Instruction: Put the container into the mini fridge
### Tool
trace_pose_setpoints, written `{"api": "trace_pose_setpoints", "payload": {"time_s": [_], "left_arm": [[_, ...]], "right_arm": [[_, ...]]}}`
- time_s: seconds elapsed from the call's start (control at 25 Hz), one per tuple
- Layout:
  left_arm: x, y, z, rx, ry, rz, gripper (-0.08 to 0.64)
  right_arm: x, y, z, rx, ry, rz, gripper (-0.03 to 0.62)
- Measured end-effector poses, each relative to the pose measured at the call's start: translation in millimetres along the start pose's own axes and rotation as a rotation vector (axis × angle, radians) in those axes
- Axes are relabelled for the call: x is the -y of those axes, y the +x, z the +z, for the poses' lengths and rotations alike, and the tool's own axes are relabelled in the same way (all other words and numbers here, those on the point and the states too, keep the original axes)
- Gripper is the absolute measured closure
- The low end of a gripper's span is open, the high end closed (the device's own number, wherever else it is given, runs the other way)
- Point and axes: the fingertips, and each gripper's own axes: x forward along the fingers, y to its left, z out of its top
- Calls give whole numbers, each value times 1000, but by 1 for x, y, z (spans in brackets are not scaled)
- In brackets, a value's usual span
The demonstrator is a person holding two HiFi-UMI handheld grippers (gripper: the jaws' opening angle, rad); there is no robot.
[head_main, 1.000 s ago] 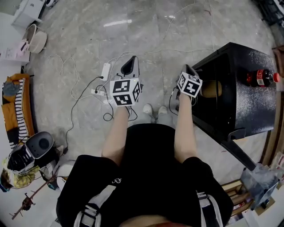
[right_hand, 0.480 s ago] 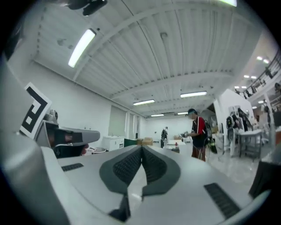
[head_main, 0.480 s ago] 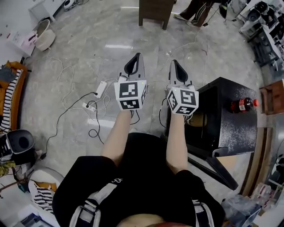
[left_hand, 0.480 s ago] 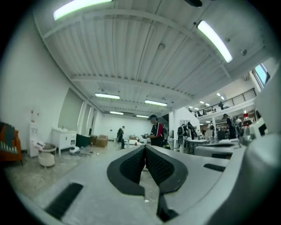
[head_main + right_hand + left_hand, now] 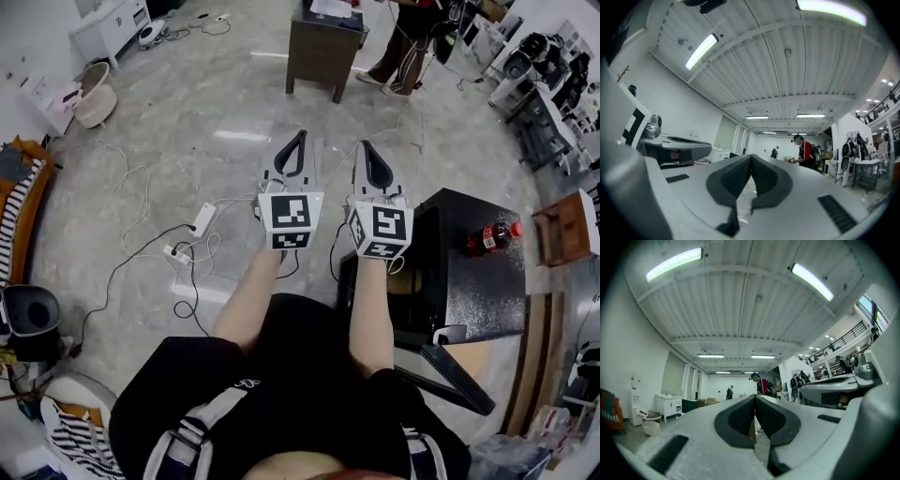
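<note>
Two tools closed empty, left tool (image 5: pixel 301 135), right tool (image 5: pixel 364 144), container (image 5: pixel 410 281) inside mini fridge (image 5: pixel 473 281), apart from both.

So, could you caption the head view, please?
Beside the open mini fridge, left hand-held gripper and right hand-held gripper, both shut.

grey marble floor (image 5: pixel 187 122) | dark wooden table (image 5: pixel 323 47) | white cabinet (image 5: pixel 108 23) | ceiling strip lights (image 5: pixel 675 263) lit

Head camera looks steeply down, close above left gripper (image 5: pixel 301 136) and right gripper (image 5: pixel 365 145). Each gripper camera faces forward and upward past its tips, both sharing the ceiling (image 5: pixel 740 301) and a distant person (image 5: pixel 761 385).
</note>
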Motion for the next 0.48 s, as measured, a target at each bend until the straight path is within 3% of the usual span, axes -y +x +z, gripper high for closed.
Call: {"api": "trace_pose_setpoints", "payload": {"time_s": [0.48], "left_arm": [[21, 5, -9, -18, -26, -72, 555]], "right_arm": [[15, -4, -6, 10, 17, -18, 580]]}}
